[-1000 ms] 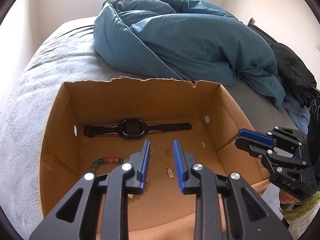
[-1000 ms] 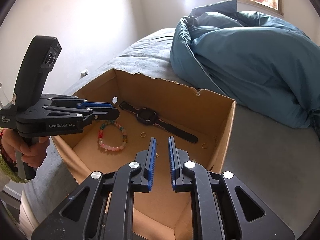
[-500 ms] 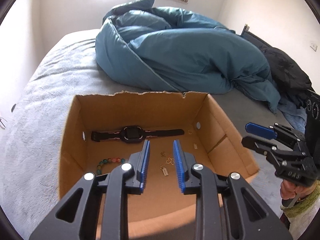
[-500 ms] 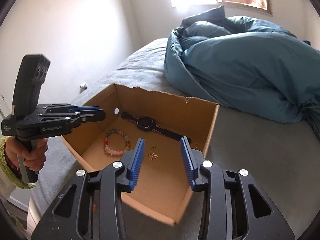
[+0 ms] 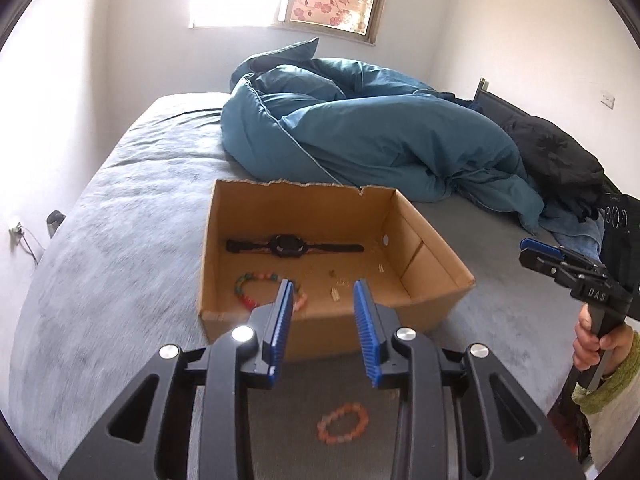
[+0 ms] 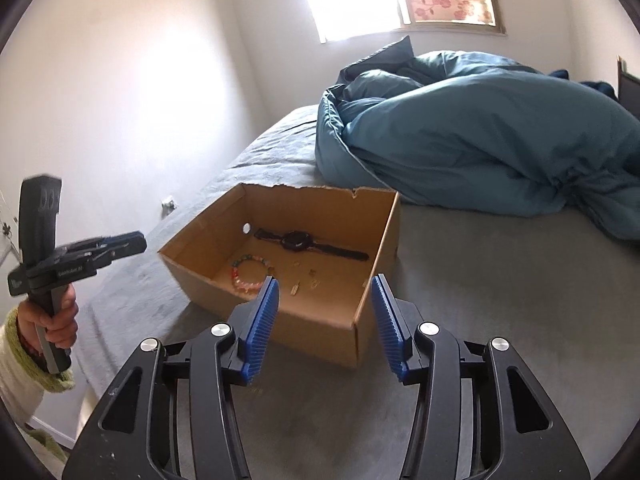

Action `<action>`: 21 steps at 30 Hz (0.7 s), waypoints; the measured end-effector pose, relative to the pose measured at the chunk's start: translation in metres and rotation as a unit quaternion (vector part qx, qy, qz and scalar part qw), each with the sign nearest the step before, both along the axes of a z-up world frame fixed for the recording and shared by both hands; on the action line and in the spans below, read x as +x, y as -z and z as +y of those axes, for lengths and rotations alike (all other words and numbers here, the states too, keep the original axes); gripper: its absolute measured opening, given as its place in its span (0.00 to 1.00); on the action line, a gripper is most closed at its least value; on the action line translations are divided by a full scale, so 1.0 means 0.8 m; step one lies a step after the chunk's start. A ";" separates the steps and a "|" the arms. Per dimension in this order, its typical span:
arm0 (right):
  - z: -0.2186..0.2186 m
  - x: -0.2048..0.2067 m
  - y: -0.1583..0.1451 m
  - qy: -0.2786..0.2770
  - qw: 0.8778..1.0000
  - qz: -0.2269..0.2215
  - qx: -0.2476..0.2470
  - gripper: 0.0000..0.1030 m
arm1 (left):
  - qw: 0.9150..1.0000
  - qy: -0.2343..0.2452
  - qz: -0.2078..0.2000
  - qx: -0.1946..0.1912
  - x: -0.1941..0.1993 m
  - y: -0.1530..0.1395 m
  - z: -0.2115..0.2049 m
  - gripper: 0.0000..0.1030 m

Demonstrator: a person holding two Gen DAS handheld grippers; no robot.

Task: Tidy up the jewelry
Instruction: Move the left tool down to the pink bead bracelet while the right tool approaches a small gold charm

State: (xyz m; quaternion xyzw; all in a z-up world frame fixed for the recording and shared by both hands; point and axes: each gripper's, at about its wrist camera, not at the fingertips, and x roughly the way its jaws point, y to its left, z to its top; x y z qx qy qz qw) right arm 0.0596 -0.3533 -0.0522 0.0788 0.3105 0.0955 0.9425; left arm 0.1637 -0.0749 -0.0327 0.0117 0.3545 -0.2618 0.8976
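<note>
An open cardboard box (image 5: pixel 424 240) (image 6: pixel 200 264) sits on the grey bed. Inside lie a black watch (image 5: pixel 288 245) (image 6: pixel 298 240), a multicoloured bead bracelet (image 5: pixel 256 288) (image 6: pixel 250 274) and several small gold pieces (image 5: pixel 335 294) (image 6: pixel 296 289). An orange bead bracelet (image 5: pixel 343 423) lies on the bed in front of the box, below my left gripper (image 5: pixel 322 320). The left gripper is open and empty, held above the box's near edge. My right gripper (image 6: pixel 323 320) is open wide and empty, over the box's near right corner.
A bunched teal duvet (image 5: pixel 360 132) (image 6: pixel 480 132) lies behind the box. Dark clothing (image 5: pixel 556 160) is piled at the far right. The grey bedsheet (image 5: pixel 120 220) spreads left of the box; a white wall runs along the left.
Both grippers have pulled back and up from inside the box to in front of it. The right gripper's jaws have opened wide; the left's have widened somewhat. The orange bracelet has come into view.
</note>
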 end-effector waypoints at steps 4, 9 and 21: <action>0.012 -0.029 0.009 0.001 1.000 0.002 0.013 0.45 | 1.000 -0.006 -0.001 0.014 -0.033 0.015 0.016 0.30; 0.040 -0.053 0.037 -0.015 1.000 0.024 0.010 0.46 | 1.000 -0.002 0.008 0.018 -0.062 0.042 0.025 0.31; 0.099 -0.039 0.100 -0.052 0.997 0.065 -0.009 0.46 | 0.998 0.029 0.032 0.051 -0.077 0.124 -0.004 0.31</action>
